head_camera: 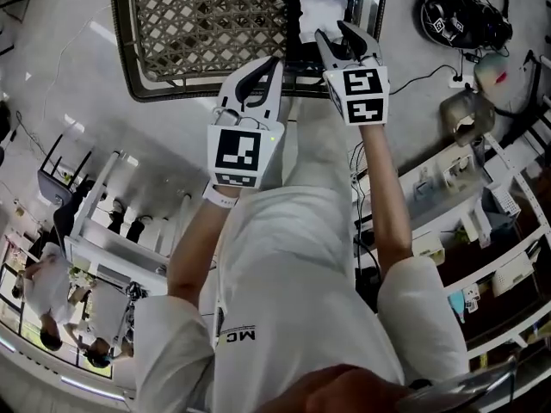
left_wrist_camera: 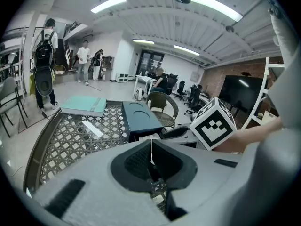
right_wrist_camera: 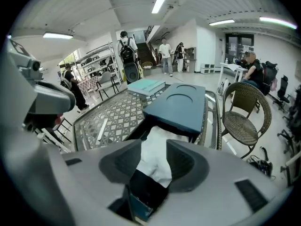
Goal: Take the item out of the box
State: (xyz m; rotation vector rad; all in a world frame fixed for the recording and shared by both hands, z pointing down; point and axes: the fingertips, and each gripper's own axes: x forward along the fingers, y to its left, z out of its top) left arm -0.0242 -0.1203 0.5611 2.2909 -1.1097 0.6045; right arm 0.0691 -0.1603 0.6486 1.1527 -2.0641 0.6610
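Observation:
A dark teal box (right_wrist_camera: 181,106) stands at the near end of the lattice table (head_camera: 207,24), its flap raised. A white, soft-looking item (right_wrist_camera: 154,160) sticks out of its open end; in the head view the white item (head_camera: 323,9) lies just below the teal lid. My right gripper (head_camera: 334,33) (right_wrist_camera: 154,149) is open, with the white item between its jaws and dark box interior below. My left gripper (head_camera: 272,64) (left_wrist_camera: 151,144) hangs to the left of the box (left_wrist_camera: 141,119), over the table's near rim. Its jaws are shut with nothing between them.
A flat light-teal case (left_wrist_camera: 84,105) lies at the table's far end. A wicker chair (right_wrist_camera: 247,114) stands right of the table. A headset (head_camera: 461,20) and cables lie on the floor, with shelving (head_camera: 482,196) to the right. Several people stand far off.

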